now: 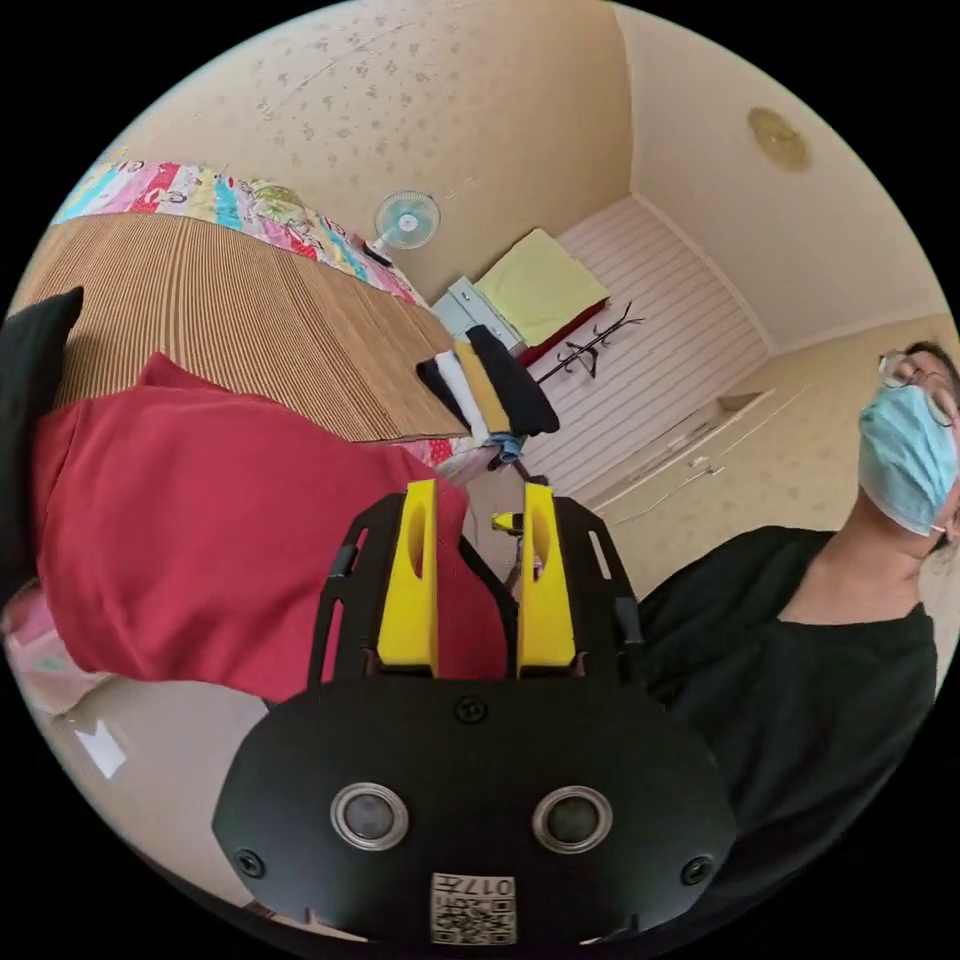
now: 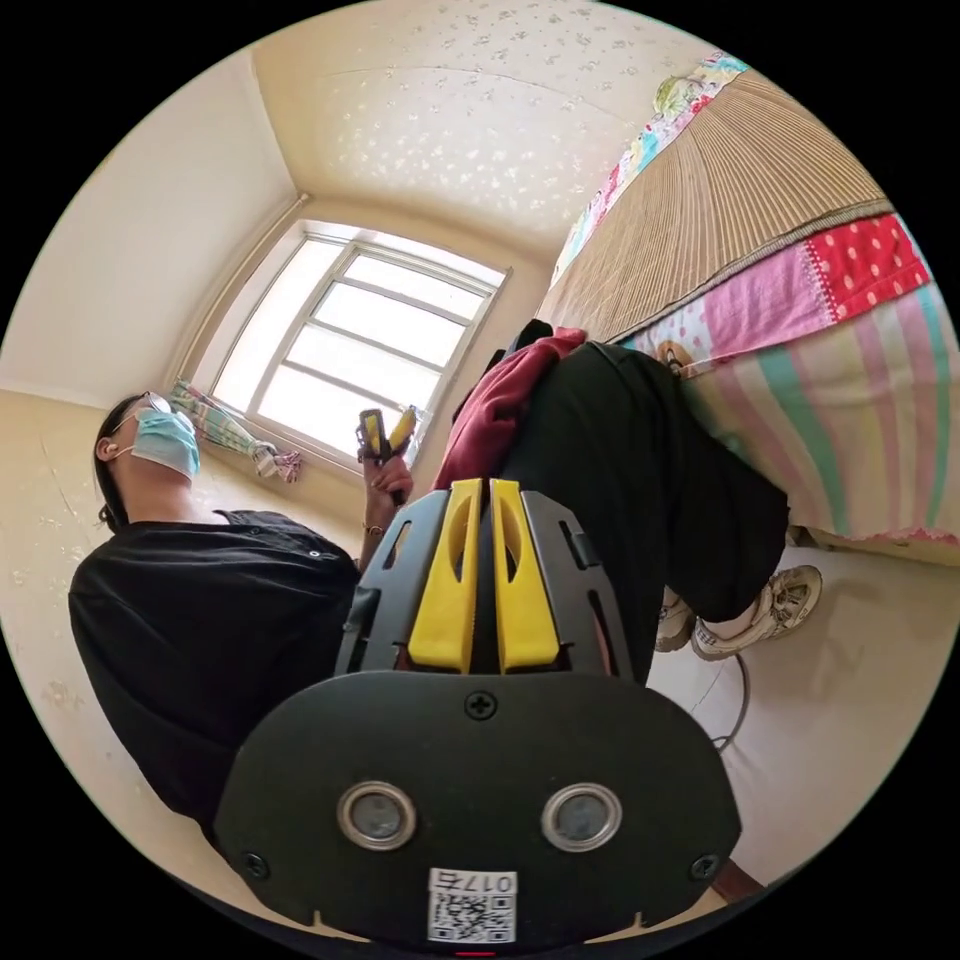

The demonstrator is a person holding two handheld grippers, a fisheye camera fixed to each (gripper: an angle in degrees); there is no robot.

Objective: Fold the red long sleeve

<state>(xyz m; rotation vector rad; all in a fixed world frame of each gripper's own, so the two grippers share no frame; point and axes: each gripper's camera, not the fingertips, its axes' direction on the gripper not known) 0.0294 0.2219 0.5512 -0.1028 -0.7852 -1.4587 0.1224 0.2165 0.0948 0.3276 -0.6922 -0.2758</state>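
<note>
The red long sleeve (image 1: 200, 530) lies on the bed's woven mat (image 1: 220, 310), and its near part hangs over the bed's edge. My left gripper (image 1: 478, 495) is just in front of that hanging part with its yellow jaws apart; red cloth shows behind and between them. In the right gripper view the red long sleeve (image 2: 500, 400) is bunched at the bed's edge against the person's black trouser leg (image 2: 640, 480). My right gripper (image 2: 479, 490) has its jaws together, just below the red cloth. The left gripper (image 2: 385, 425) is held up in a hand, open.
A stack of folded clothes (image 1: 490, 385) sits at the mat's far corner. A patchwork cover (image 2: 830, 400) hangs down the bed's side. The person in a black top (image 1: 790, 670) stands close by, shoes (image 2: 780, 600) on the pale floor. A fan (image 1: 405, 220) and coat rack (image 1: 590, 350) stand behind.
</note>
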